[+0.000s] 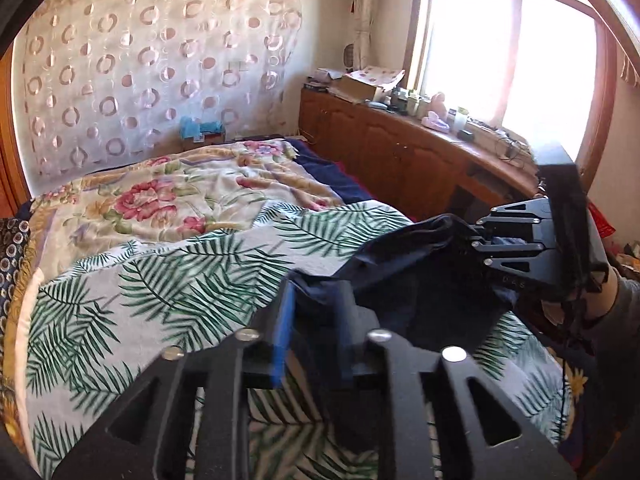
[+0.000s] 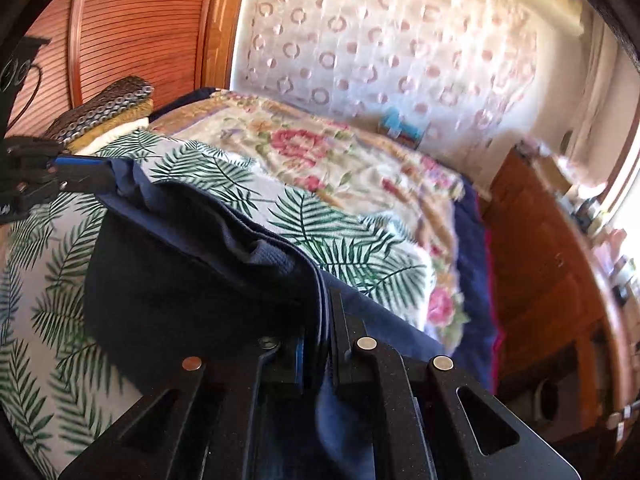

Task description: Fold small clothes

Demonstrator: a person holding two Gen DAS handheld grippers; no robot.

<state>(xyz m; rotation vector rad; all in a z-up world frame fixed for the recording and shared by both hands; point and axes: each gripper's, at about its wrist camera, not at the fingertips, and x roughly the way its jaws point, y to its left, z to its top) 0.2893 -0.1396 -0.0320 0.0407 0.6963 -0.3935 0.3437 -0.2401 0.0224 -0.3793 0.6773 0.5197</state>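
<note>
A dark navy garment (image 1: 400,280) hangs in folds over the palm-leaf bed sheet (image 1: 160,280), stretched between both grippers. My right gripper (image 2: 324,300) is shut on a bunched edge of the garment (image 2: 180,272); in the left wrist view the right gripper (image 1: 460,236) comes in from the right with a hand (image 1: 600,300) behind it. My left gripper (image 1: 316,292) has a visible gap between its blue-padded finger (image 1: 284,328) and the other finger. A corner of the cloth lies in that gap and the pads do not press on it. In the right wrist view the left gripper (image 2: 104,174) is at the cloth's far corner.
A floral blanket (image 1: 180,192) covers the far half of the bed. Stacked pillows (image 2: 112,108) lie by a wooden wardrobe (image 2: 140,20). A low wooden cabinet (image 1: 400,152) with clutter on top runs along the bed's right side under a bright window (image 1: 508,52).
</note>
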